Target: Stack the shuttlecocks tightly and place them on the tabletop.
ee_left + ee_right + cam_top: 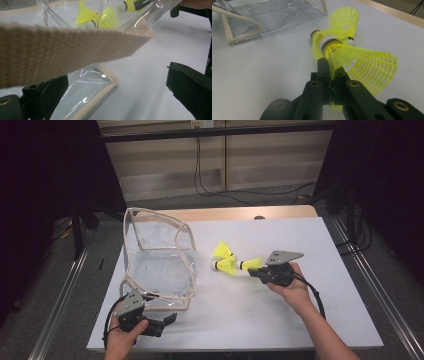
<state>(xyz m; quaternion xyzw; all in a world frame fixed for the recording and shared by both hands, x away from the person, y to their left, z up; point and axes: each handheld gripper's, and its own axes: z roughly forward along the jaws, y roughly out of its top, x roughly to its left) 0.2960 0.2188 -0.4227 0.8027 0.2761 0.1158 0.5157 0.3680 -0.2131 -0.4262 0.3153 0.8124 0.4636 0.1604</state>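
Three yellow shuttlecocks lie near the middle of the white table. My right gripper (pixel 256 271) is shut on the net skirt of the nearest shuttlecock (pixel 250 264); in the right gripper view its jaws (pixel 329 65) pinch the skirt's edge (pixel 367 66), with the white cork pointing away. The other two shuttlecocks (pixel 222 250) (pixel 226 265) rest just beyond it. A clear plastic bag (pixel 159 265) with beige trim stands at the left. My left gripper (pixel 162 322) sits at the bag's near corner, jaws wide apart. The bag's beige strap (pixel 62 52) crosses above them.
A wooden strip (pixel 225 213) runs along the table's far edge. Metal rails (pixel 65 290) flank both sides. White table surface (pixel 240 315) stretches between the two grippers and to the right of the shuttlecocks.
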